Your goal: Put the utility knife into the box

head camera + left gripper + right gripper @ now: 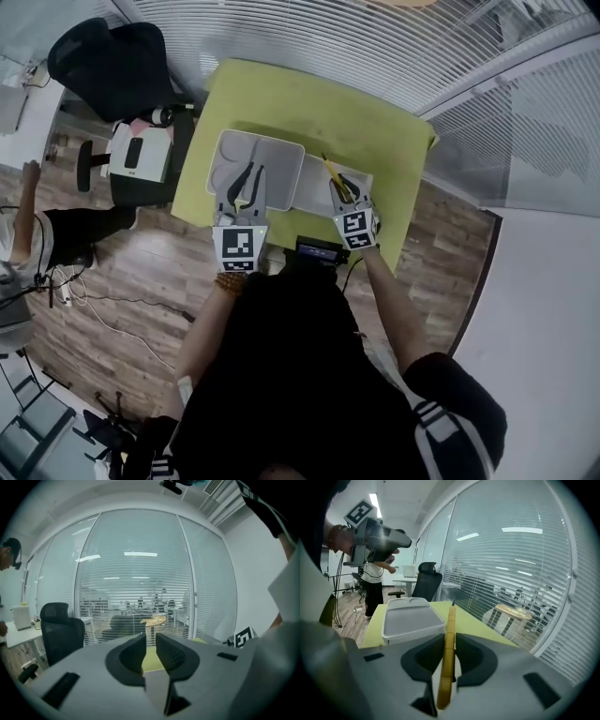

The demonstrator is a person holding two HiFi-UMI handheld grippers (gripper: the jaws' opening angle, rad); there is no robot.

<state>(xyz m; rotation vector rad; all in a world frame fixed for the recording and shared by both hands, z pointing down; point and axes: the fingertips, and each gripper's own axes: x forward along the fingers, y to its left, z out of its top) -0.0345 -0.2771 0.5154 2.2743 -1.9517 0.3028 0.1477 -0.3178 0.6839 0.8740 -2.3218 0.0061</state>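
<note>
The right gripper (449, 640) is closed to a slim gap around the utility knife (450, 620), gripping it by its sides. The knife is a long, thin yellow bar with a ribbed edge. It stands on edge and reaches forward past the fingertips over the green surface (476, 623). In the head view the right forearm stretches straight out, holding this gripper over the right part of the box (415, 632). The box is a shallow white plastic tray with rounded corners and a smooth grey inside, lying flat on the surface to the left of the knife. The left gripper (150, 643) is raised level and faces the window blinds (136, 573). Its dark jaws are only slightly parted, with nothing between them
</note>
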